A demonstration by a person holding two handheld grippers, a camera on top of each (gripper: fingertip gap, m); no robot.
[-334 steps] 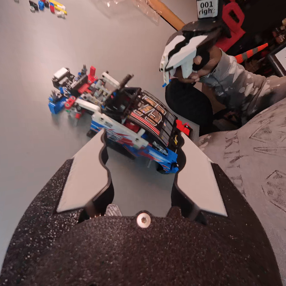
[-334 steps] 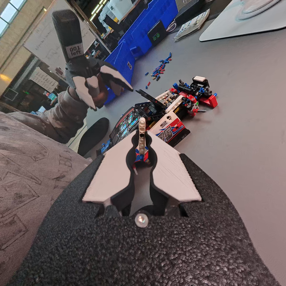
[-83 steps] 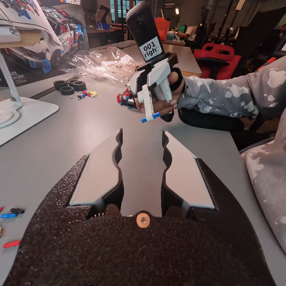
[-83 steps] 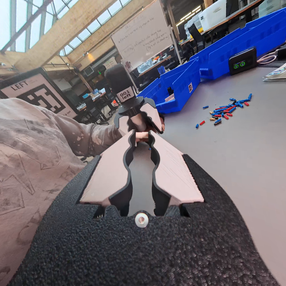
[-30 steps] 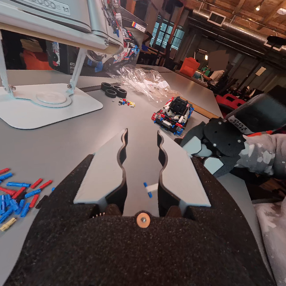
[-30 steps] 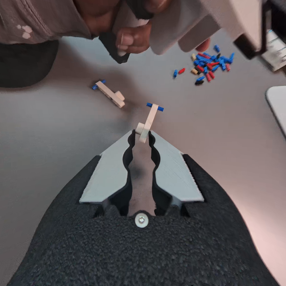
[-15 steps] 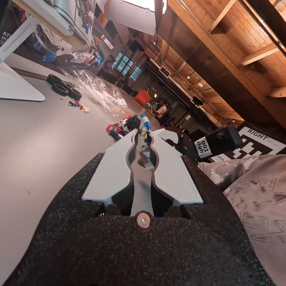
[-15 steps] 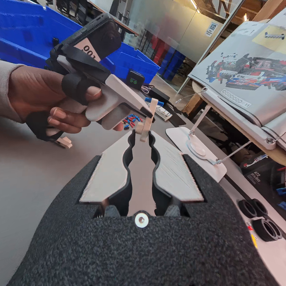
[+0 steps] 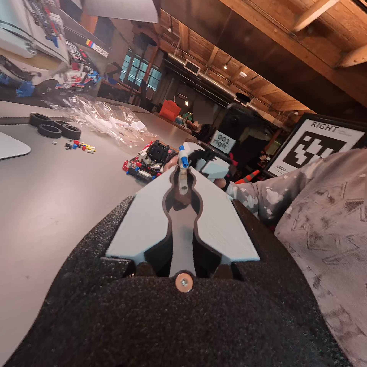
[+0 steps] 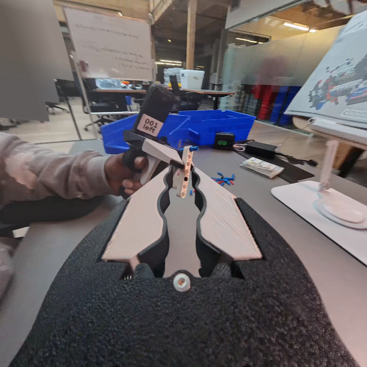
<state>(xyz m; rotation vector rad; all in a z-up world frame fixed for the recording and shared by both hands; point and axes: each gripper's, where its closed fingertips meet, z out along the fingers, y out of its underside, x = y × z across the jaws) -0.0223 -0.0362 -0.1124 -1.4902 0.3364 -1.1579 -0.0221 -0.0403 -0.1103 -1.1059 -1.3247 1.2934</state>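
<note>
The left gripper [image 9: 183,172] is clamped on a flat white plastic beam [image 9: 182,181] with round holes; a short blue pin [image 9: 183,159] sits near its top. The right gripper [image 10: 181,170] is also closed on a white beam [image 10: 185,173] with holes, but motion blur makes it hard to see if this is the same piece. Both are raised above the smooth grey table [image 9: 49,188]. Farther on it stand a half-built toy car [image 9: 148,161], black rubber tyres [image 9: 55,128] and crumpled clear bags [image 9: 111,123].
</note>
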